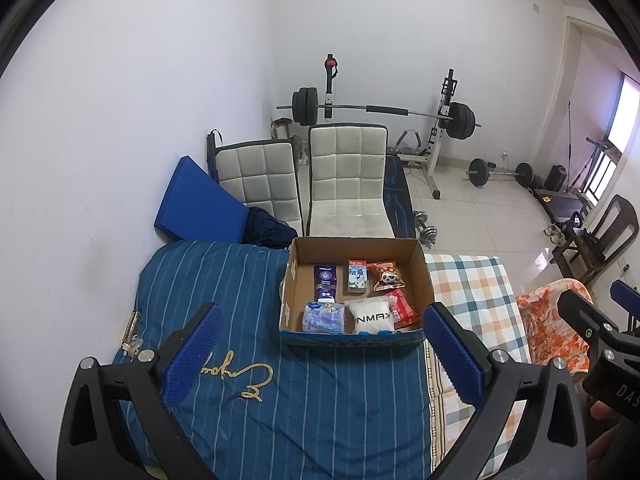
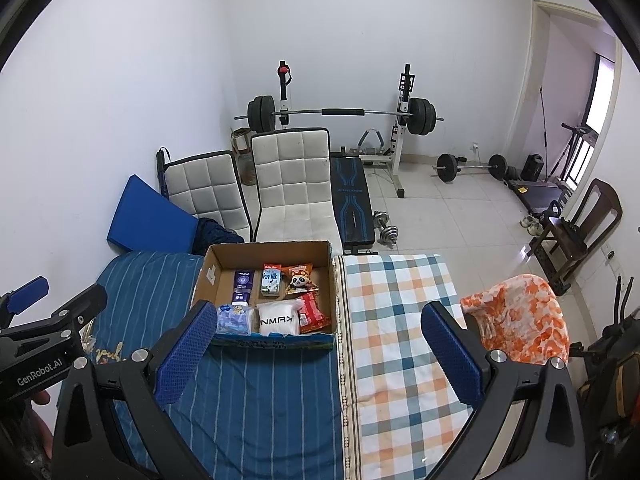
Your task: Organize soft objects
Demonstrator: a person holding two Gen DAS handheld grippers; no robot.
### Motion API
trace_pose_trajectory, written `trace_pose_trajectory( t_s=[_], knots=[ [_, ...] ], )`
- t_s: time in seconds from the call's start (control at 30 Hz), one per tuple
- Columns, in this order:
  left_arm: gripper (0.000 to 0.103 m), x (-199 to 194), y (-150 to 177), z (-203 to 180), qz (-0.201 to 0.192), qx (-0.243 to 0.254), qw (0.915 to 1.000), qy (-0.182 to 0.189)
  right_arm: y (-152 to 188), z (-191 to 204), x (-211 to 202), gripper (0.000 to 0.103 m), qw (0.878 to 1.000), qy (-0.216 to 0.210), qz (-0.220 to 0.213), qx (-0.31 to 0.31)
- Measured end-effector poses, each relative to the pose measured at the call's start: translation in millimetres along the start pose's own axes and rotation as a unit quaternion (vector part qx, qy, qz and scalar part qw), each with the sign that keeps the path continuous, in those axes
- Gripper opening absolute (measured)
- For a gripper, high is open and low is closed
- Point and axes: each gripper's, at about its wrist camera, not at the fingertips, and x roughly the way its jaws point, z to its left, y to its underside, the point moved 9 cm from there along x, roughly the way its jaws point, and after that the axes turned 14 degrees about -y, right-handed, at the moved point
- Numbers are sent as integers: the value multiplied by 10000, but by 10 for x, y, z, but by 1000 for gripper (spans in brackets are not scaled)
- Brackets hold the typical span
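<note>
Holding both tools spread wide and empty, you have the left gripper [image 1: 320,356] low in its frame over the blue striped sheet [image 1: 224,288], and the right gripper [image 2: 316,354] low in its frame across the seam where that sheet meets the checked sheet [image 2: 400,320].

Just past the fingertips, at the centre of both views, sits the cardboard box [image 1: 420,264]. Its near row holds a blue packet [image 1: 323,317], a white pouch [image 1: 370,318] and a red packet [image 1: 404,308]; behind them stand a dark blue carton [image 1: 325,282], a milk carton [image 1: 357,276] and a panda snack bag [image 1: 387,276].

At the right edge of both frames an orange patterned cloth [image 2: 520,320] lies bunched, well apart from the box. Probably that is the soft piece left to sort.

Your trouble from here comes from the softness. Pinch only a fold of the cloth and it may slip free or trail across the bedding. Reach into the packed box and a finger could catch the wall and drag it, or crush a snack bag.
</note>
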Motion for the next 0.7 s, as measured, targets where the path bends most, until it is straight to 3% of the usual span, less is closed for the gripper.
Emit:
trace_pose_trajectory(
  t_s=[0.7],
  knots=[
    [102, -1, 20, -14, -17, -16, 10000, 19, 35, 20, 69, 103, 10000, 44, 25, 4]
  ],
)
